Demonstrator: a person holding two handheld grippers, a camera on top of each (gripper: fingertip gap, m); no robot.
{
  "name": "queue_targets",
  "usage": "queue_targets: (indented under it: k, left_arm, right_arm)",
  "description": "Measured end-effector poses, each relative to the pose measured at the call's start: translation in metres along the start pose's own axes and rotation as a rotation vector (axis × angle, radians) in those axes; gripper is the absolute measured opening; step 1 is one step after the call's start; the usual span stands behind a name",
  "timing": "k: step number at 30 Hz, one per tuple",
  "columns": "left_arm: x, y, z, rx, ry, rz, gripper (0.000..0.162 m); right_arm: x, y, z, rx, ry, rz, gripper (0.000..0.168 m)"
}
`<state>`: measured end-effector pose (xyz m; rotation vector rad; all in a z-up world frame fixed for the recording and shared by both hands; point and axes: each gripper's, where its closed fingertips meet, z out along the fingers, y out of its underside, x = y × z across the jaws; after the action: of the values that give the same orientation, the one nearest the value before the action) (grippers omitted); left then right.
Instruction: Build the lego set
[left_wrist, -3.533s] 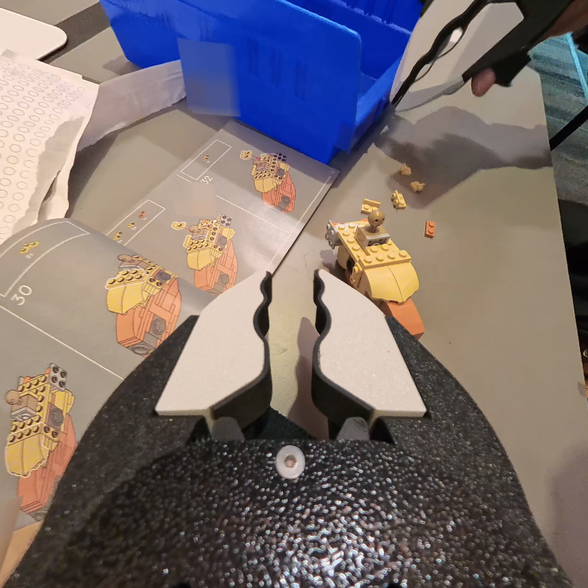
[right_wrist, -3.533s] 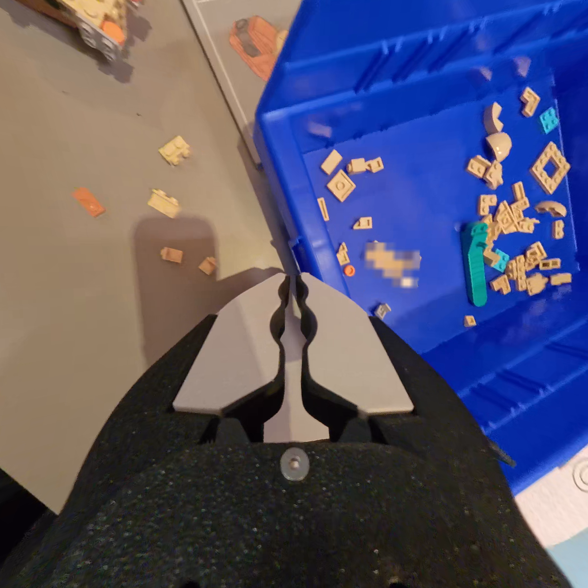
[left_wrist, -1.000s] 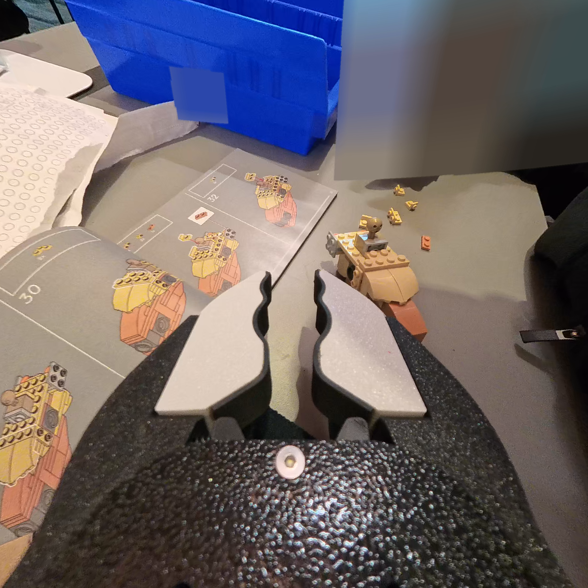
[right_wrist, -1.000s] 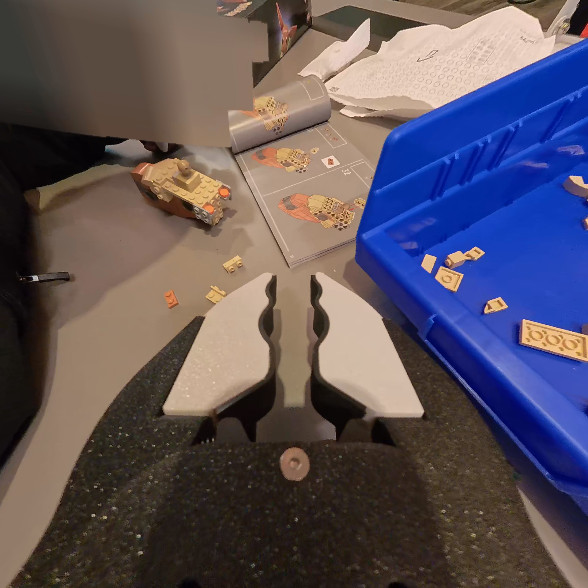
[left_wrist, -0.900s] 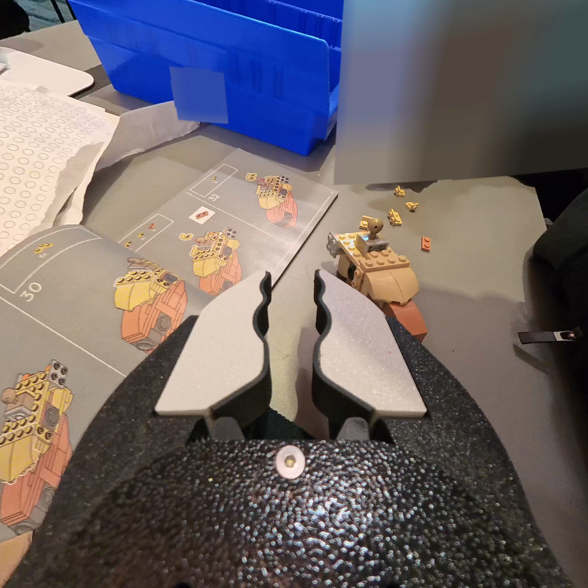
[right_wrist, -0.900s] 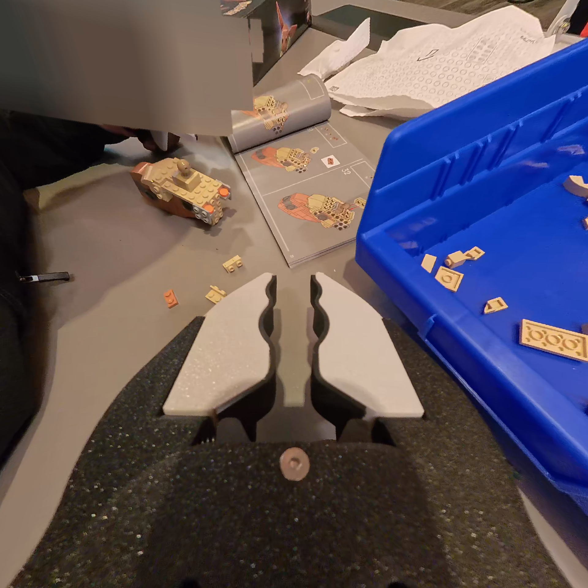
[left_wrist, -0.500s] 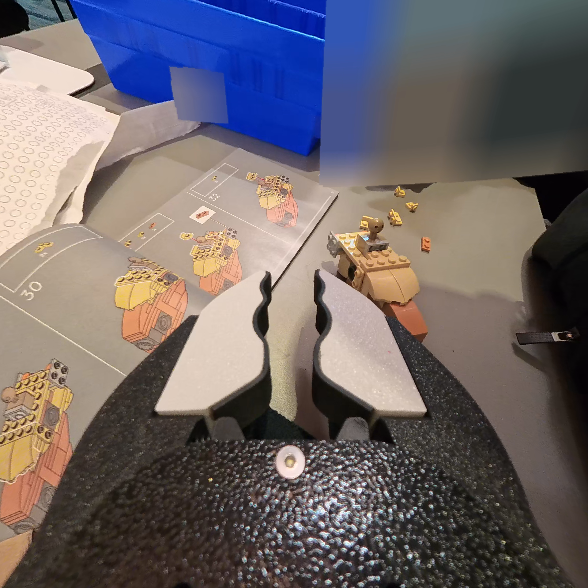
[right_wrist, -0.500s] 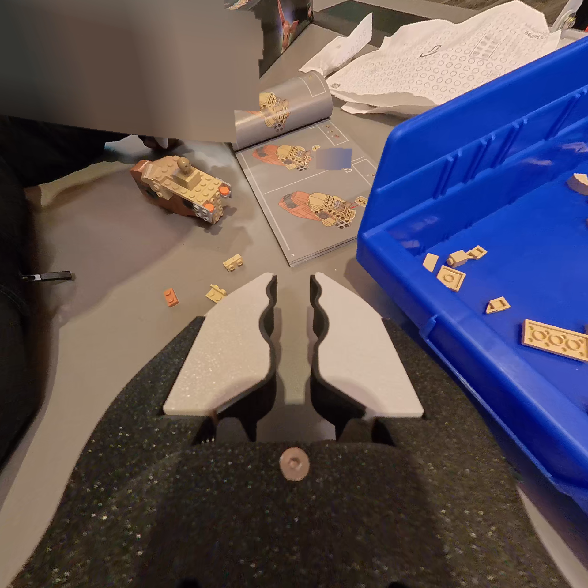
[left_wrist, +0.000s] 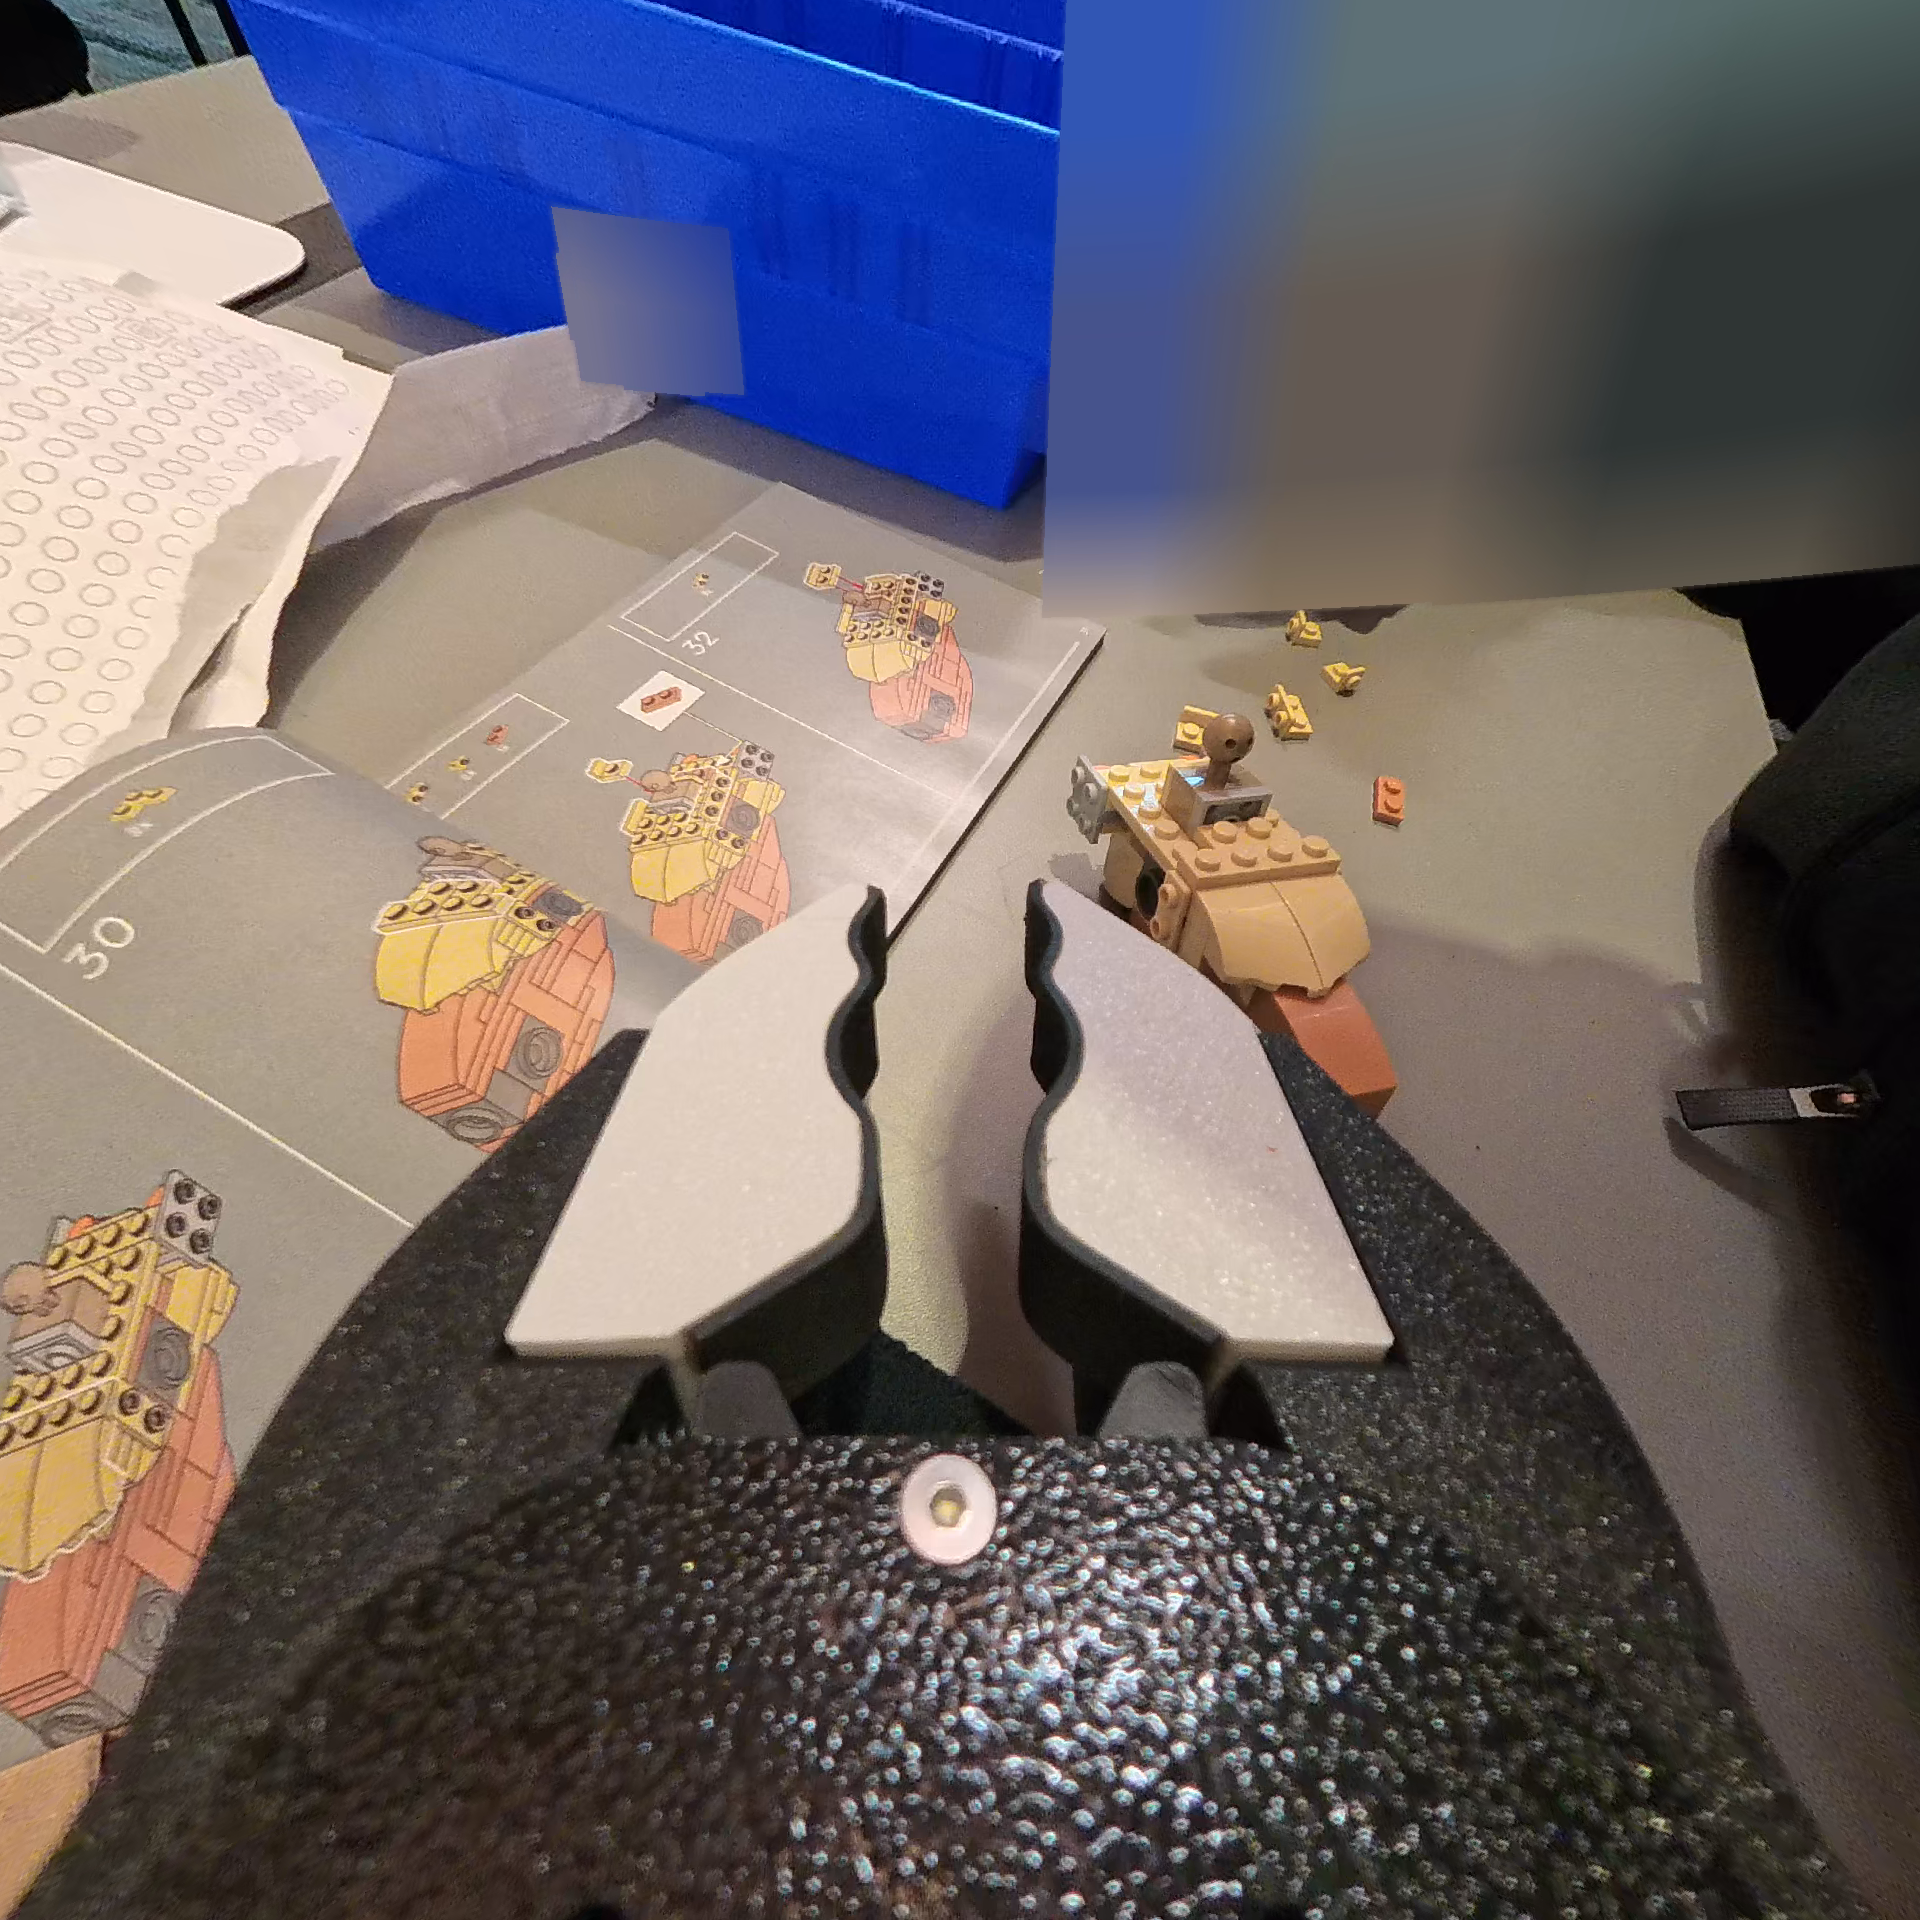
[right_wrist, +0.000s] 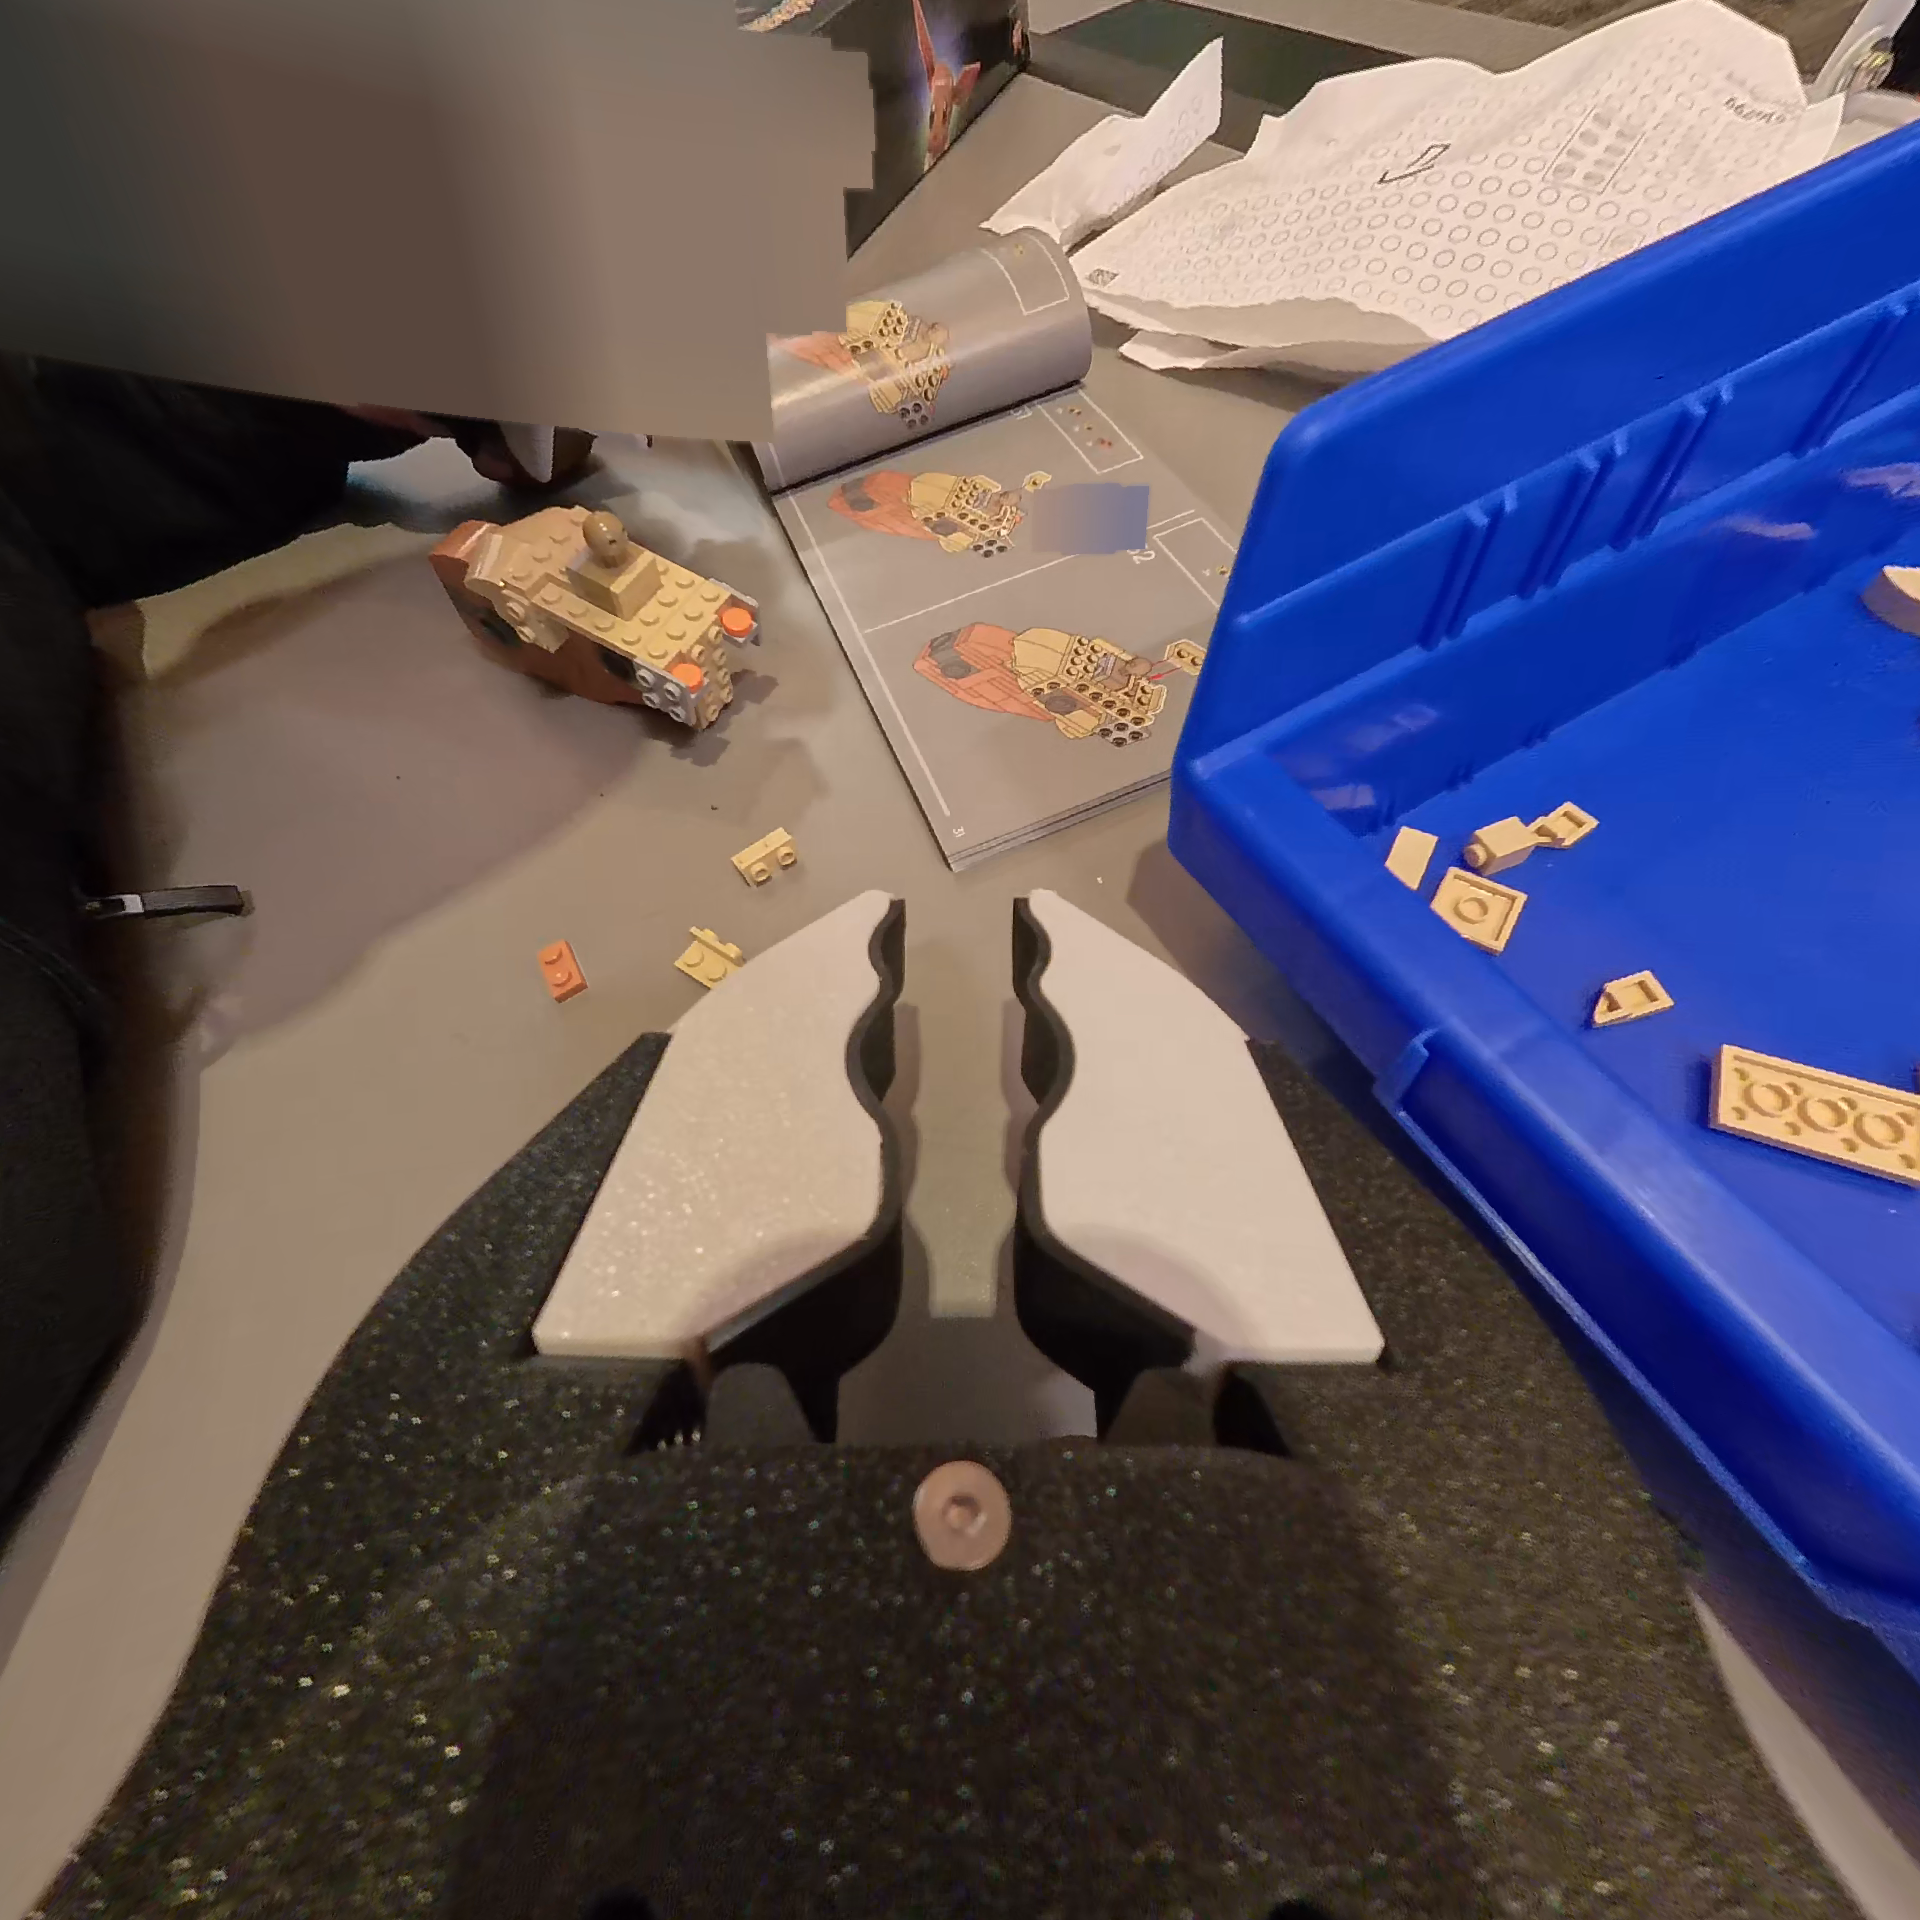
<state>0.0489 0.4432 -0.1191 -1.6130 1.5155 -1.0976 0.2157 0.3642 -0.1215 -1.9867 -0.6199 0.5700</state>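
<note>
A partly built tan and brown lego model (left_wrist: 1231, 883) lies on the grey table, just right of my left gripper's tips; it also shows in the right wrist view (right_wrist: 597, 613) at the far left. My left gripper (left_wrist: 954, 904) is open and empty above the table beside the open instruction booklet (left_wrist: 582, 790). My right gripper (right_wrist: 958, 909) is open and empty, hovering over the table. Small loose pieces lie ahead of it: a tan plate (right_wrist: 766, 857), a yellow piece (right_wrist: 709, 954) and an orange plate (right_wrist: 562, 970). The orange plate (left_wrist: 1390, 800) lies beyond the model.
A blue bin (right_wrist: 1455, 644) with several tan pieces (right_wrist: 1475, 906) stands right of my right gripper; it also shows in the left wrist view (left_wrist: 831, 343). The booklet (right_wrist: 997, 644) lies beside it. White dotted paper (left_wrist: 135, 499) lies far left. A dark bag (left_wrist: 1839, 852) sits at the right. Spacing between my two grippers at the tips: around 20 cm. From my right tips it is roughly 7 cm to the yellow piece (right_wrist: 709, 954); from my left, 15 cm. The left camera catches it too, in the left wrist view (left_wrist: 1286, 711). The left gripper is farther from the tan plate (right_wrist: 766, 857), some 12 cm, than the right, some 8 cm.
Both views have shifted only slightly. Both grippers stay open and empty, and the model and loose pieces have not moved.
</note>
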Motion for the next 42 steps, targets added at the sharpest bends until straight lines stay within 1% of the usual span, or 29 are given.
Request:
queue_targets:
  k: [14,19,23,25,27,29,34,38,42]
  left_arm:
    - [0.002,0.0,0.0,-0.001,0.013,0.001,0.025]
    - [0.015,0.0,-0.002,0.003,0.099,-0.028,0.027]
    - [0.029,-0.009,-0.004,0.039,0.149,-0.014,0.03]
    - [0.038,-0.014,-0.004,0.046,0.16,-0.013,0.034]
    - [0.046,-0.019,-0.004,0.057,0.142,-0.034,0.039]
    - [0.053,-0.019,-0.002,0.049,0.086,-0.05,0.042]
    - [0.055,-0.003,0.011,-0.091,-0.109,0.042,0.054]
    - [0.062,0.003,0.018,-0.144,-0.122,0.035,0.055]
    - [0.061,0.01,0.022,-0.187,-0.141,0.049,0.051]
  right_arm:
    - [-0.002,0.001,0.001,-0.01,-0.014,-0.001,0.02]
    - [-0.006,0.002,0.001,-0.014,-0.012,-0.043,0.02]
    - [-0.008,0.005,0.003,-0.035,0.019,-0.095,0.02]
    - [-0.009,0.006,0.004,-0.045,0.033,-0.119,0.02]
    - [-0.009,0.007,0.004,-0.051,0.043,-0.132,0.02]
    - [-0.008,0.006,0.003,-0.045,0.053,-0.136,0.02]
    - [-0.013,0.005,0.0,-0.026,0.035,-0.15,0.02]
    - [-0.031,0.01,-0.001,-0.038,-0.022,-0.252,0.02]
    - [-0.07,0.021,0.005,-0.122,-0.133,-0.382,0.02]
